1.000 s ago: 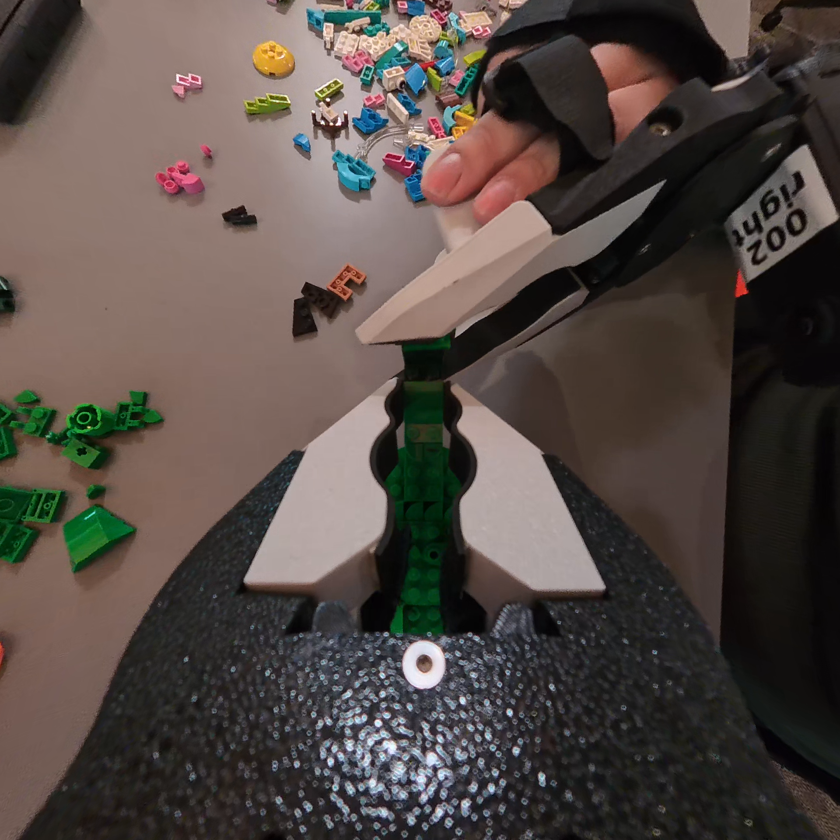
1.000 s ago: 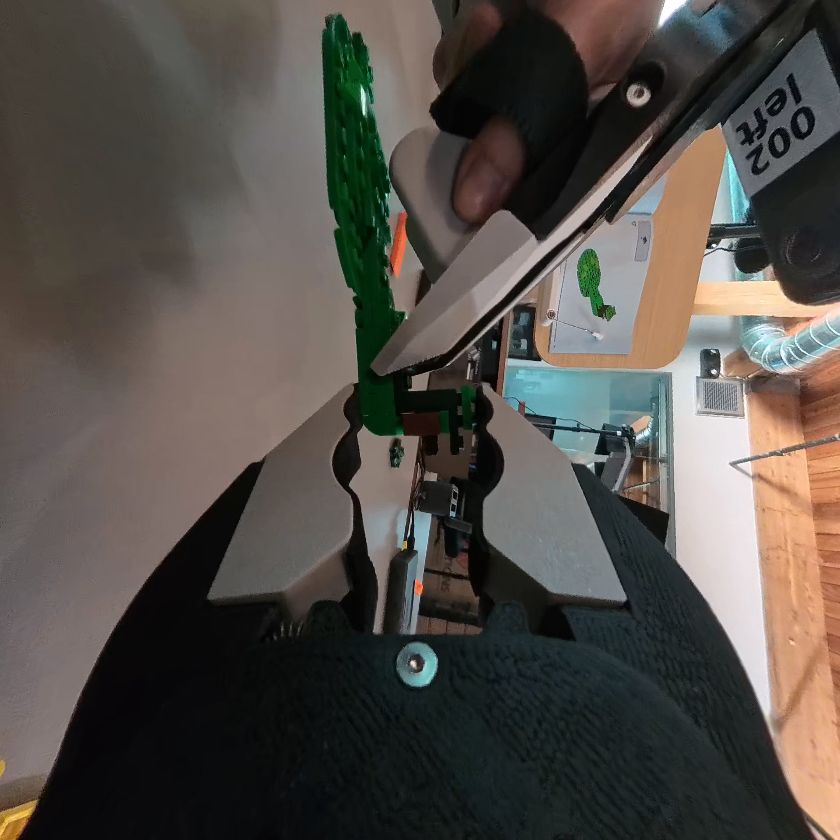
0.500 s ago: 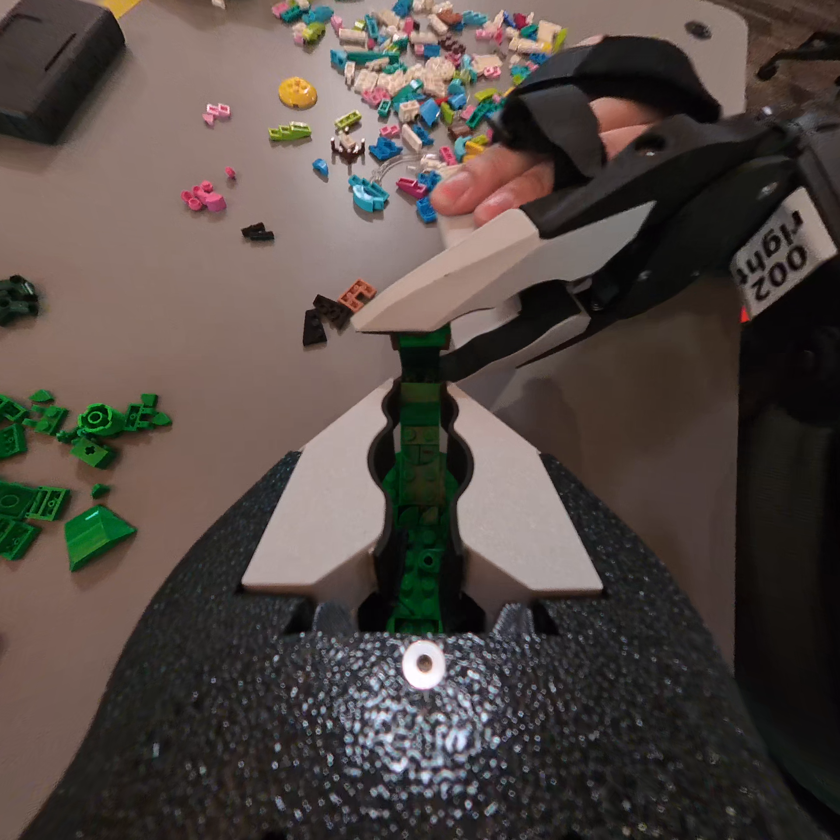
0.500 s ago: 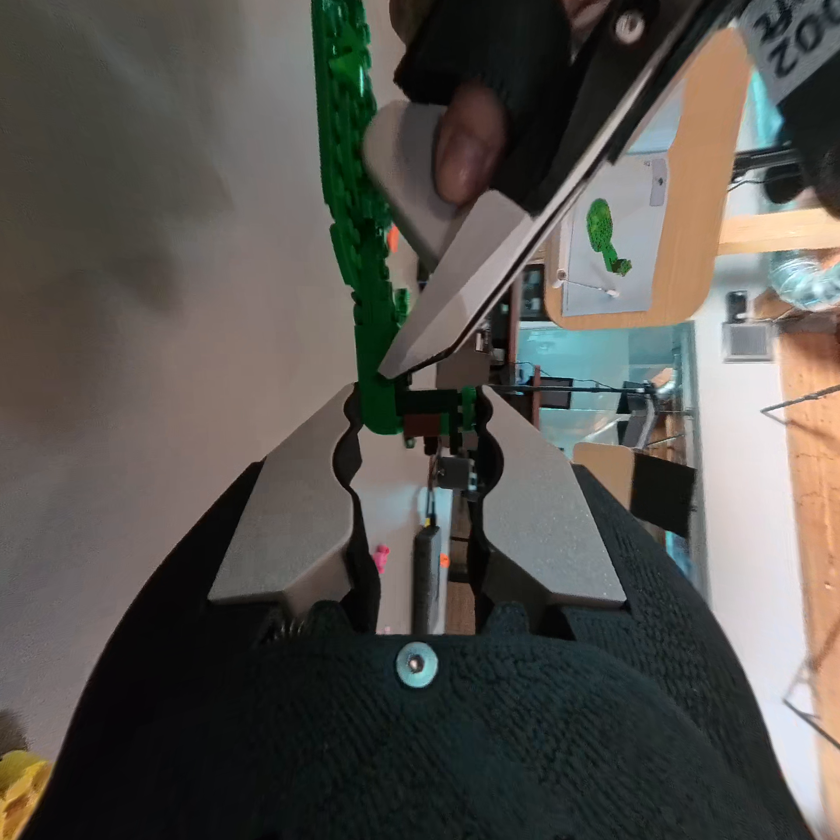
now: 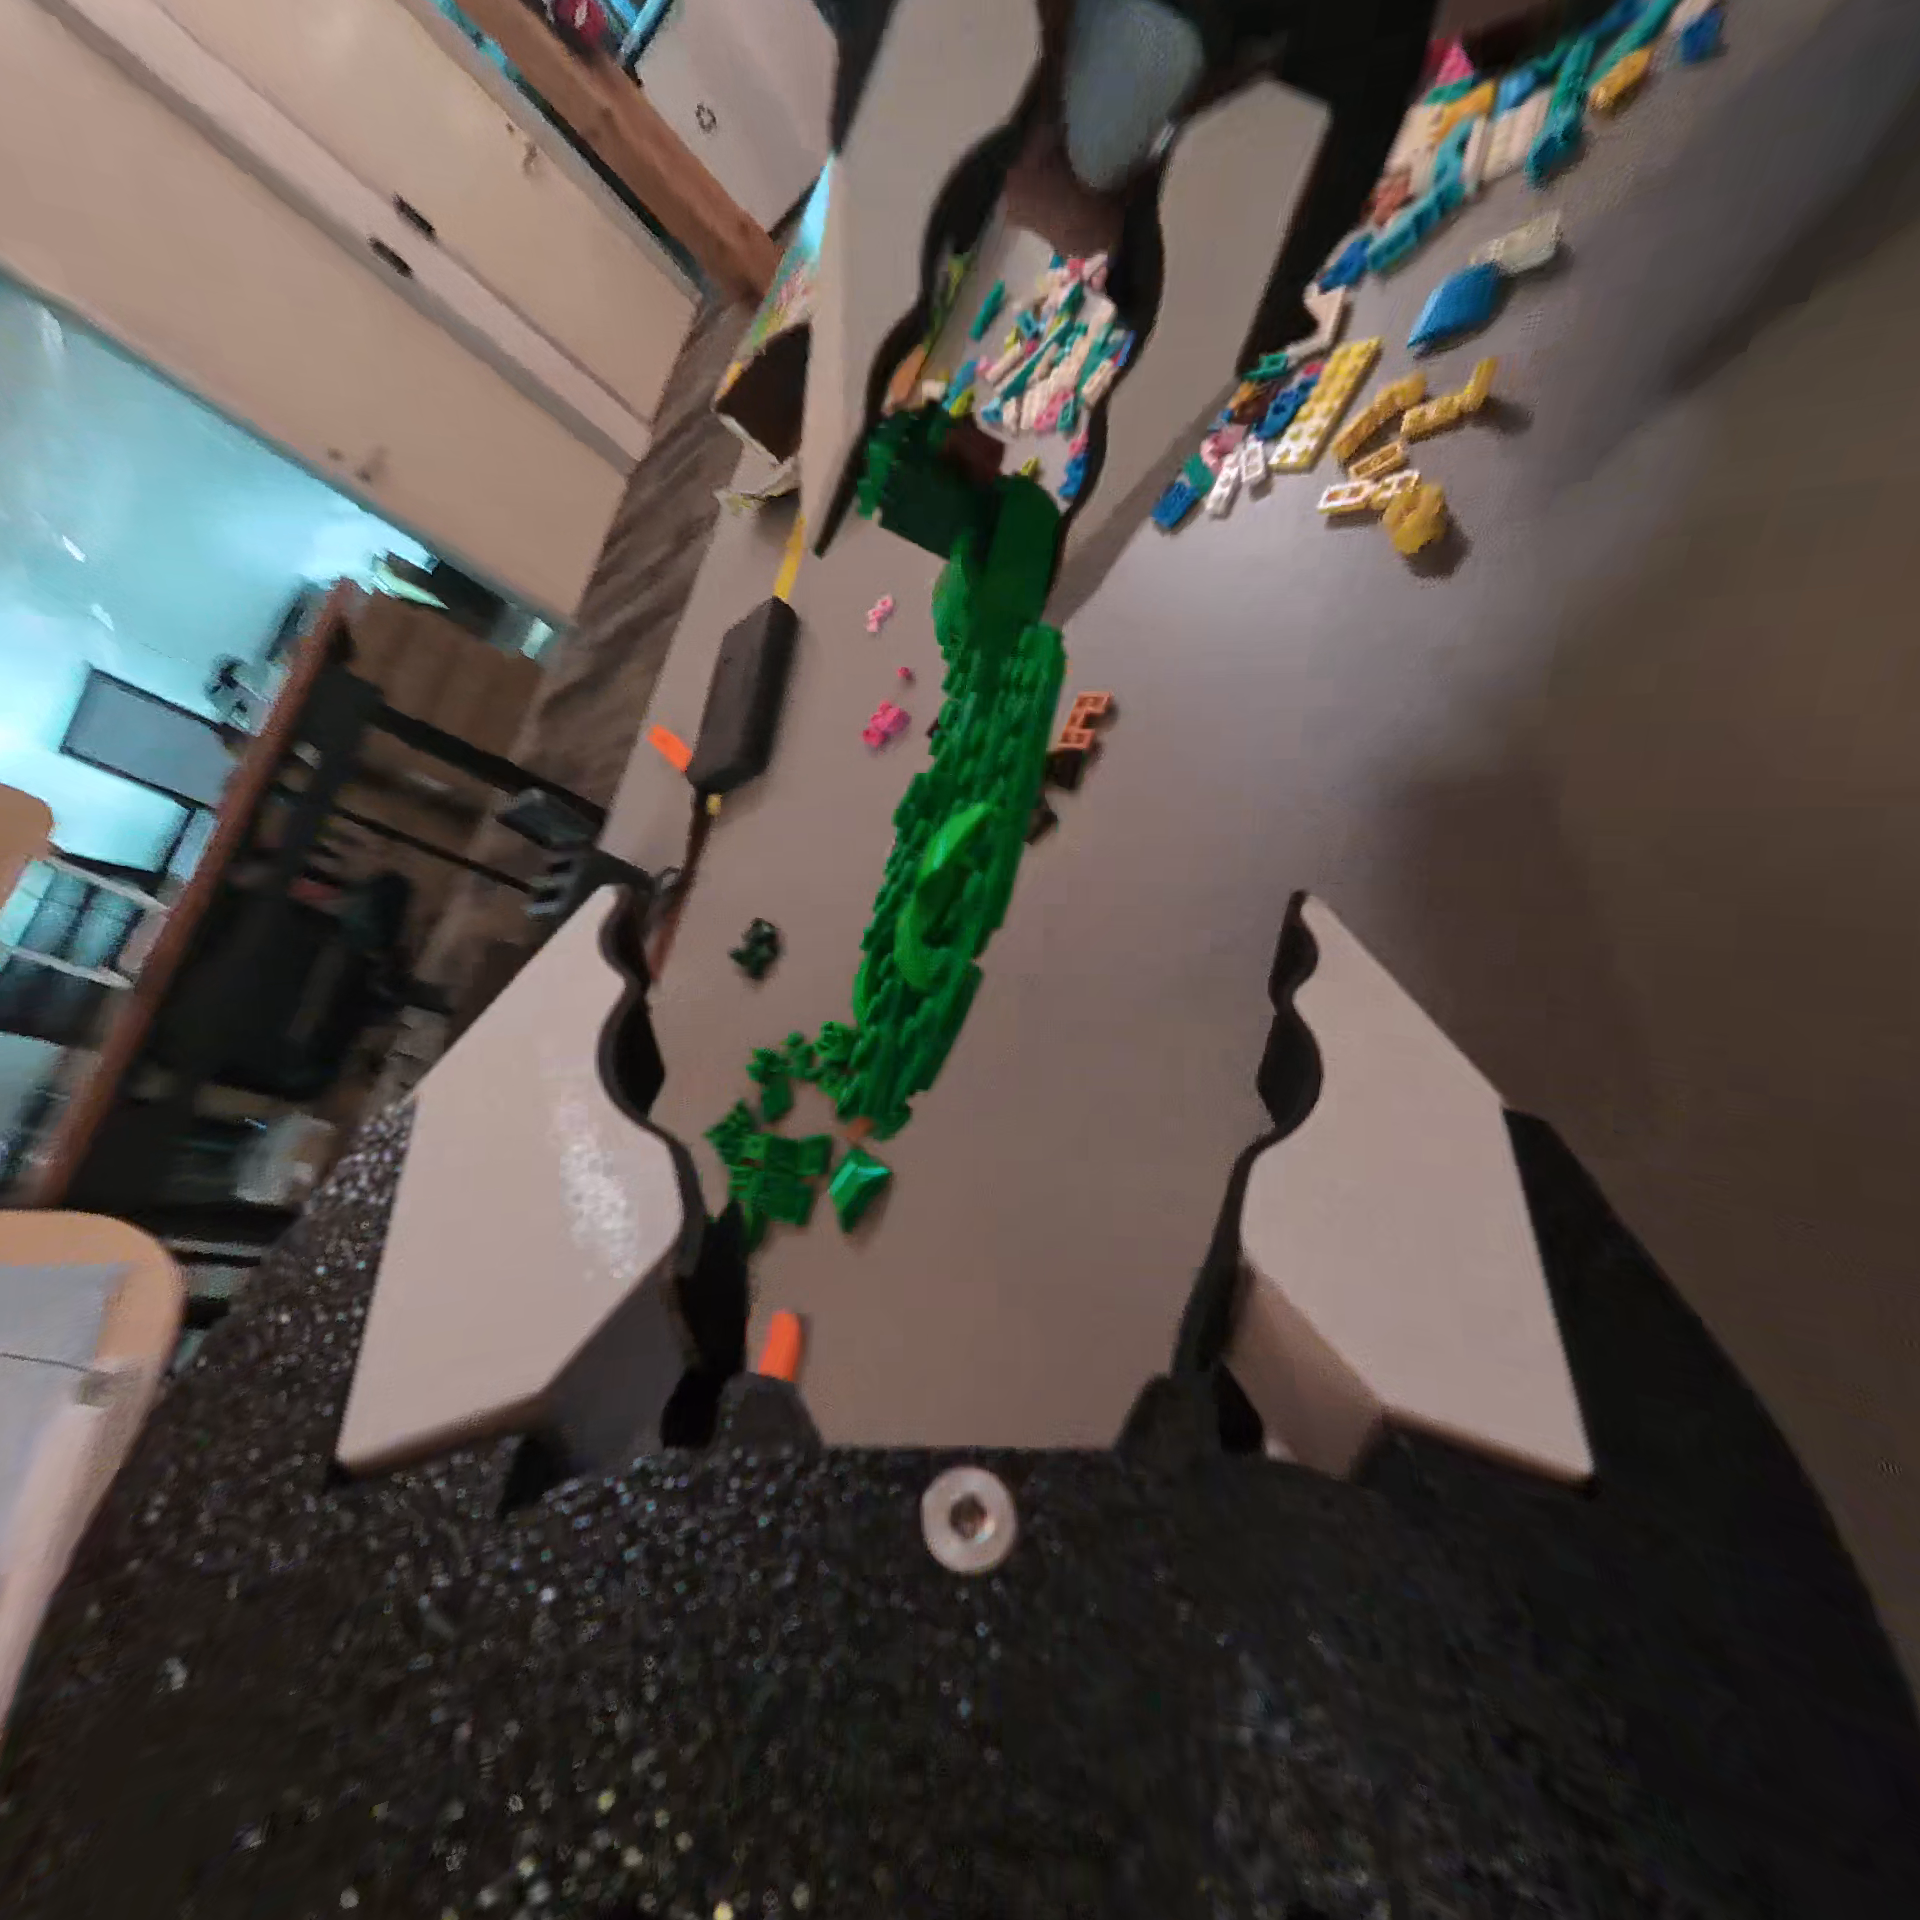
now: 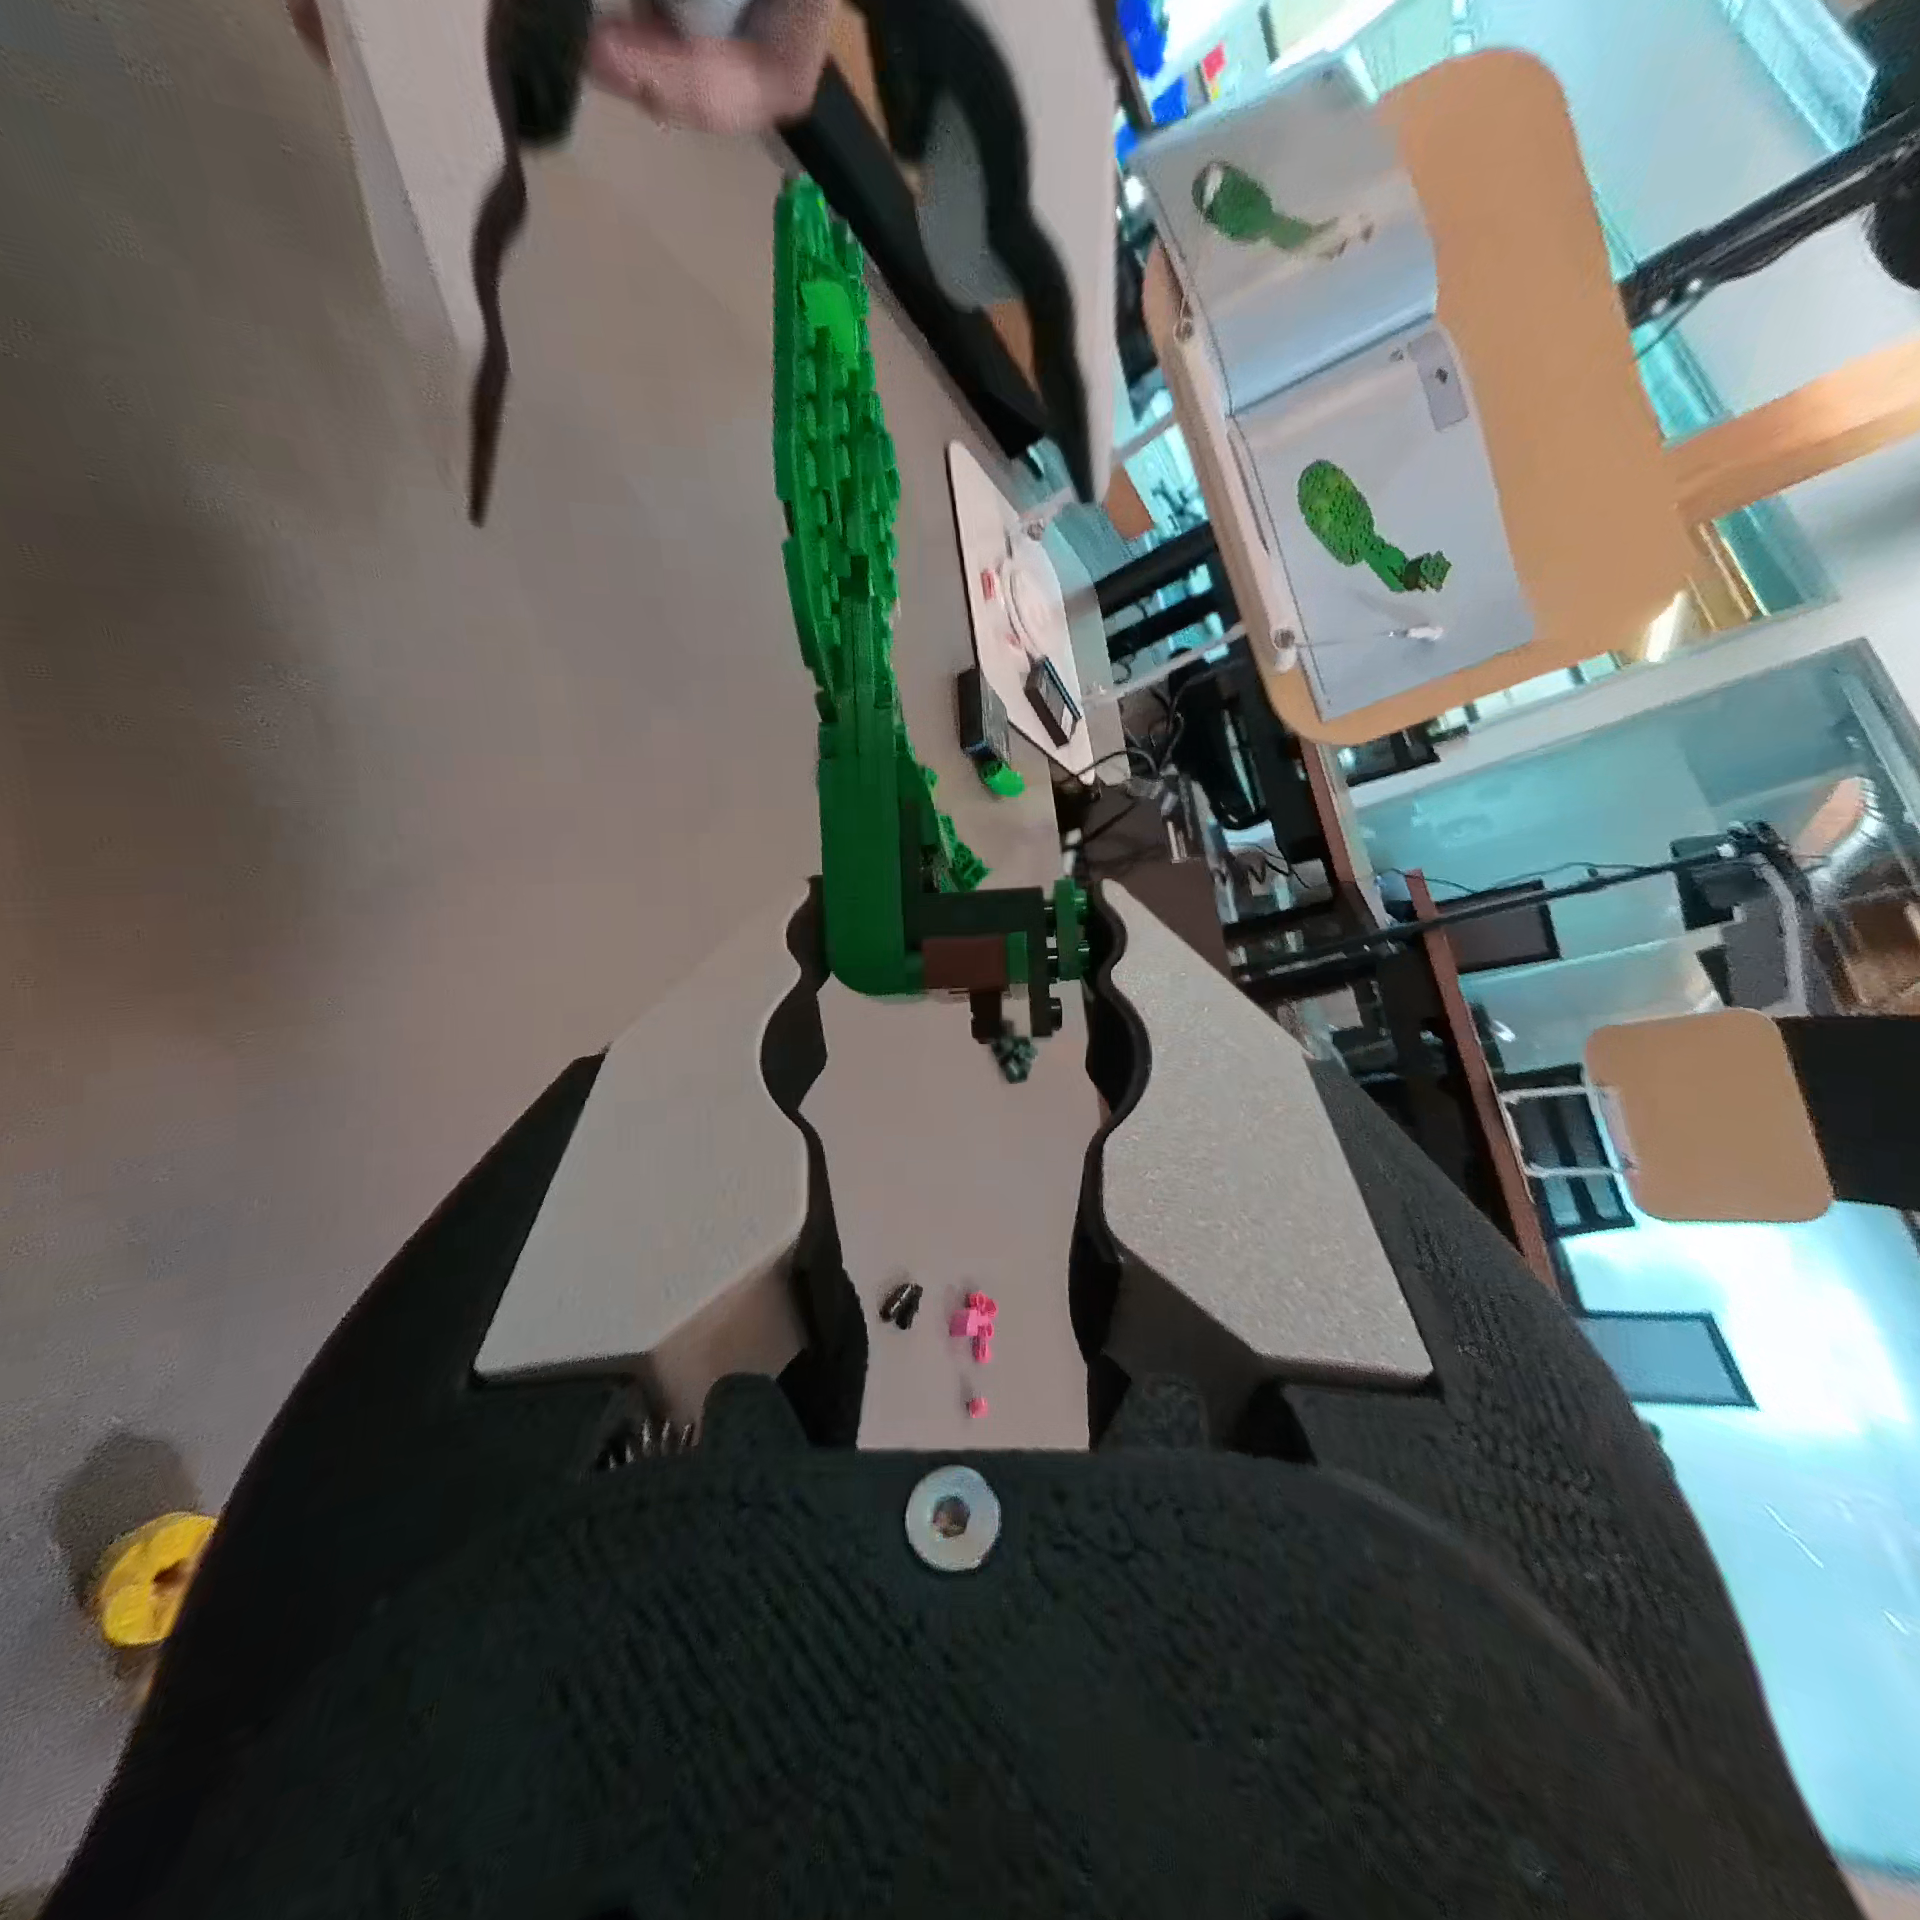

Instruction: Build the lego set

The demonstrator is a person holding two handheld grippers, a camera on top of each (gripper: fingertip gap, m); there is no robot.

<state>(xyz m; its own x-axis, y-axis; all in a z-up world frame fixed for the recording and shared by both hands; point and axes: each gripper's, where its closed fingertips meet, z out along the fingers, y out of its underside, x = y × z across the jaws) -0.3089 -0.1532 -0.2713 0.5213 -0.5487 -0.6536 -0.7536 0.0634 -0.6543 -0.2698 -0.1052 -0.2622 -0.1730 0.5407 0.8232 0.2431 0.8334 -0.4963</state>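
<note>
Green lego leaf [image 6: 842, 582] pinched at stem by right claw [image 6: 951, 951]; left claw [image 5: 951, 940] spread, empty.

Two grippers [image 5: 951, 945] [image 6: 951, 940], one green build [image 6: 842, 582]

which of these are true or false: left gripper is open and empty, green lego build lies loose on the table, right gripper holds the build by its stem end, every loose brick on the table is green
1. The left gripper is open with nothing between its fingers. True.
2. The green lego build lies loose on the table. False: the right gripper holds it by one end.
3. The right gripper grips the build at its dark stem end. True.
4. Every loose brick on the table is green. False: there are also yellow bricks, pink pieces and a pile of blue and white ones.
</note>
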